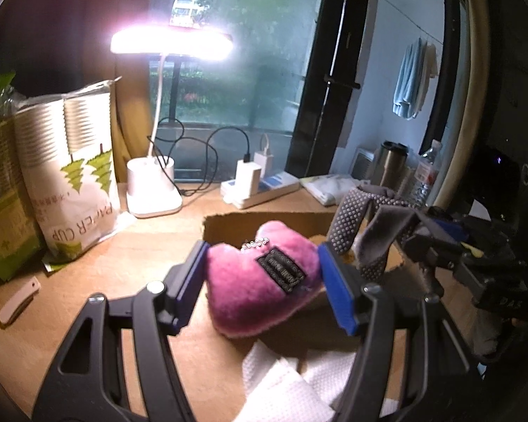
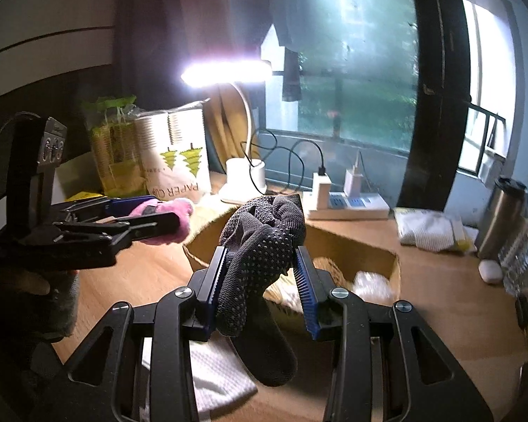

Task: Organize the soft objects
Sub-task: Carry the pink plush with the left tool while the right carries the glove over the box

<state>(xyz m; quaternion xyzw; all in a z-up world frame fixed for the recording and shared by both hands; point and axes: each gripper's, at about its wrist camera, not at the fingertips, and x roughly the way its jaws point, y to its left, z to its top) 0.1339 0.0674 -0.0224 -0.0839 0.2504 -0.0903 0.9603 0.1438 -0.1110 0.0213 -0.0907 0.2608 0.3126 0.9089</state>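
My left gripper (image 1: 264,281) is shut on a pink plush toy (image 1: 260,281) with a dark patch, held above the near edge of an open cardboard box (image 1: 299,223). The toy also shows in the right wrist view (image 2: 165,218), in the left gripper (image 2: 151,225). My right gripper (image 2: 262,285) is shut on a dark grey dotted glove (image 2: 260,246) and holds it above the same box (image 2: 362,246). The glove shows at the right in the left wrist view (image 1: 366,225). A white cloth (image 1: 292,379) lies on the desk below both grippers.
A lit desk lamp (image 1: 155,190), a paper-cup bag (image 1: 77,183), a power strip with chargers (image 1: 264,186), a folded white cloth (image 2: 426,228), a steel tumbler (image 2: 500,218) and a water bottle (image 1: 426,172) stand on the wooden desk. Pale items lie inside the box.
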